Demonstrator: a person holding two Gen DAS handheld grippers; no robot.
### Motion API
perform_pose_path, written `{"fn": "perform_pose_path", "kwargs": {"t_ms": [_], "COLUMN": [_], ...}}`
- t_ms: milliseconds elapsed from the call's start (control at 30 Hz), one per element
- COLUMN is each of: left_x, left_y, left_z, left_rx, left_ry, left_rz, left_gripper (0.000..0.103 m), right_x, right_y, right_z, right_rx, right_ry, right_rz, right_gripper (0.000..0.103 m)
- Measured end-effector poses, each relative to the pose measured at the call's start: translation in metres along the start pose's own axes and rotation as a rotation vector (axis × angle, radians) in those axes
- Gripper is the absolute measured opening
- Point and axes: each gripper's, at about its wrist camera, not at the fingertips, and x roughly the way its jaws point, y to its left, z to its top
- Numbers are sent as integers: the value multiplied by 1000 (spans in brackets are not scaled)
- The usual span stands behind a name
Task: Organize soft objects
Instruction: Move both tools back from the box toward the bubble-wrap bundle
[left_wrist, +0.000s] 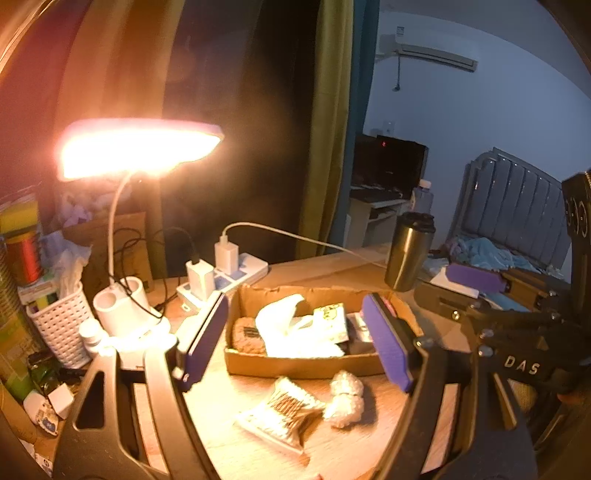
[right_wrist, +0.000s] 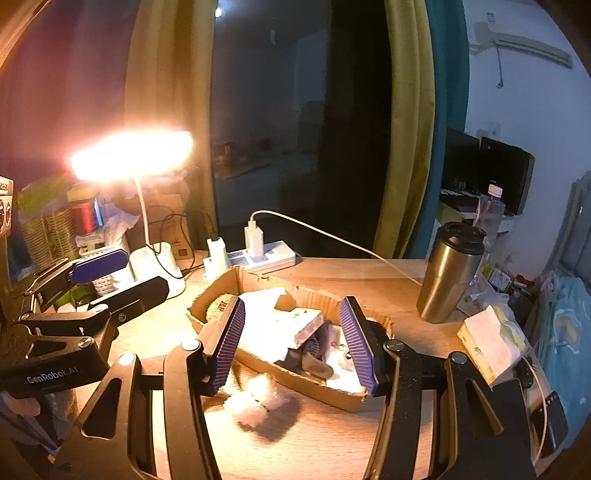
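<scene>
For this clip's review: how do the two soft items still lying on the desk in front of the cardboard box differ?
The striped pouch is flat, brown and white, pinched at the middle; the bubble-wrap bundle is puffy, translucent white, in rounded lumps tied at the waist. From the left wrist, the pouch lies left of the bundle and stretches further towards the camera. Both rest on the desk outside the cardboard box, touching neither gripper.

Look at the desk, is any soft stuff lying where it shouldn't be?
Yes. A white fluffy bundle and a crinkly packet lie on the desk, in front of the cardboard box rather than inside it. The box already holds other soft things, so these two look left out.
</scene>
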Motion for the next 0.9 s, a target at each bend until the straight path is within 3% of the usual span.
{"fn": "perform_pose_path", "kwargs": {"t_ms": [900], "left_x": [0], "left_y": [32], "left_z": [-61], "left_rx": [-45], "left_ry": [112], "left_rz": [65], "left_gripper": [76], "right_x": [23], "right_y": [31], "right_z": [-53], "right_rx": [-2], "right_ry": [114], "right_rz": [42], "right_gripper": [57]}}
